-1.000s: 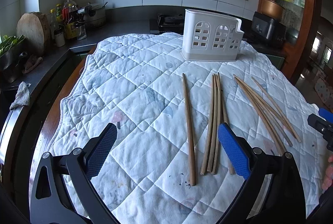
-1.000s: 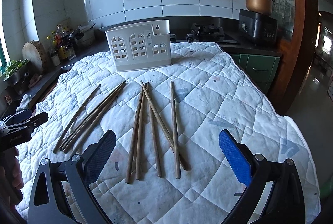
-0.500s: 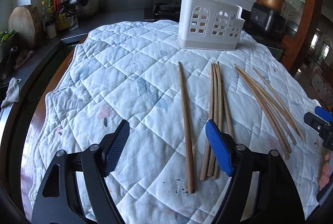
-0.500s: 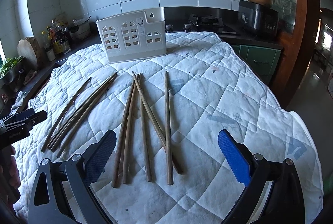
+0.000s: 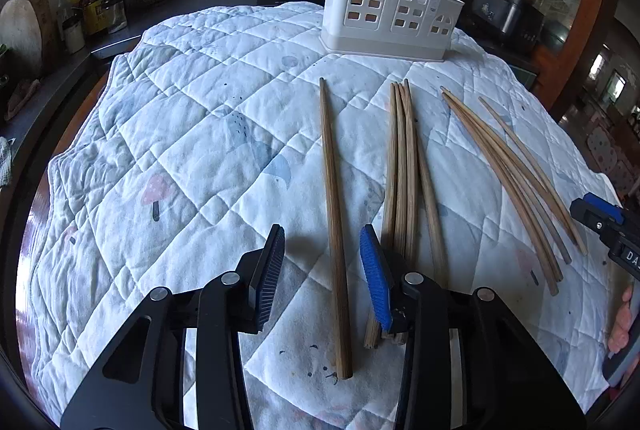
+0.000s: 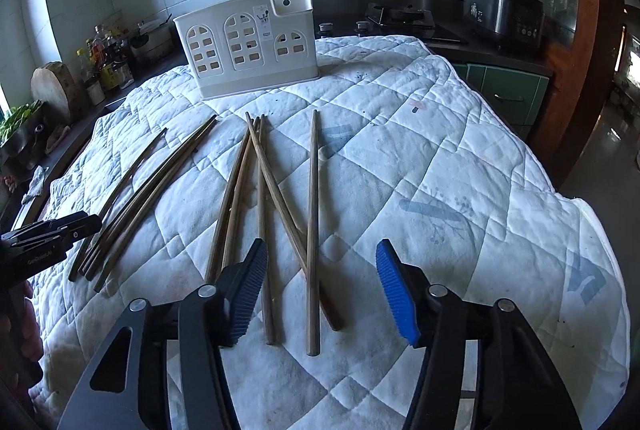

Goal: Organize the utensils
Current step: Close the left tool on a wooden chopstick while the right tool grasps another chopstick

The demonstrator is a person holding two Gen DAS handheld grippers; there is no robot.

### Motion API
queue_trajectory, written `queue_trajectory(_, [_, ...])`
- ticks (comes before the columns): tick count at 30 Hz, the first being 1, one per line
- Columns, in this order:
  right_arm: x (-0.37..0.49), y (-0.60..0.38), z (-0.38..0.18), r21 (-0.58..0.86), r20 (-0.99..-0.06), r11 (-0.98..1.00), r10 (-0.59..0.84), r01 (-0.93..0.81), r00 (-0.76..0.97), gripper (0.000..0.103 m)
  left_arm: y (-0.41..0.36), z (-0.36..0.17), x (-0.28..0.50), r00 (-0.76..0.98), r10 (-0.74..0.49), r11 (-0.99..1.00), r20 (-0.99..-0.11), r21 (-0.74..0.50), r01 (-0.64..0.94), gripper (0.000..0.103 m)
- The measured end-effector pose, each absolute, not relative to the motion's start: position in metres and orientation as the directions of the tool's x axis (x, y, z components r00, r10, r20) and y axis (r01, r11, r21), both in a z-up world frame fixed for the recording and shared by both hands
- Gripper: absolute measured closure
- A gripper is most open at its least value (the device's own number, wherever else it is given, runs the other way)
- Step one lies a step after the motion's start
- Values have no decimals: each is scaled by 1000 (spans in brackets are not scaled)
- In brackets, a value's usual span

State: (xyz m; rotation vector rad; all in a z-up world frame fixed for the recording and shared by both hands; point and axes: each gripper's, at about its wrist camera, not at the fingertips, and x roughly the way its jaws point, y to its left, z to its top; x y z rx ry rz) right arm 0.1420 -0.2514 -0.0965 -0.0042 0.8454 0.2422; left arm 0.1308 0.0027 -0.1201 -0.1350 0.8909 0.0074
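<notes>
We see both grippers low over the quilted cloth (image 5: pixel 192 118) that covers the desk. The left gripper (image 5: pixel 322 266) has just been closing; its jaws straddle a single chopstick (image 5: pixel 331 190) lying alone on the cloth, pads clear of it on both sides, so released, nothing grasped. Just to its right we see a bundle of chopsticks (image 5: pixel 402 166), the blue pad partly over their near ends. Further right, a loose fan of thinner chopsticks (image 5: pixel 516 178).

The right gripper (image 6: pixel 318 290) has also just been closing; the jaws stand around the near ends of three chopsticks (image 6: pixel 312 214), two of them crossing, pads not touching, so it grips nothing. The white utensil holder (image 6: pixel 250 42) stands upright at the far end of the cloth, well apart from every chopstick.
</notes>
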Motion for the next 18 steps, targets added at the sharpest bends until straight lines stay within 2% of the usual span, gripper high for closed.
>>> queue_trajectory(2, [141,-250,-98,98,-745,970,220,-223,629,66,3,-121,132,626,-53,991,-778,-119,-64,65])
queue_trajectory(5, [142,-248,-101,104,-752,968,226,-228,619,76,3,-122,132,624,-54,991,-780,-119,-62,66])
queue_trajectory(14, [155,-256,-106,179,-760,963,267,-203,593,91,3,-125,134,621,-50,993,-782,-108,-56,77])
queue_trajectory(18, [160,-256,-110,179,-767,965,260,-194,586,93,2,-126,134,621,-39,994,-783,-94,-56,78])
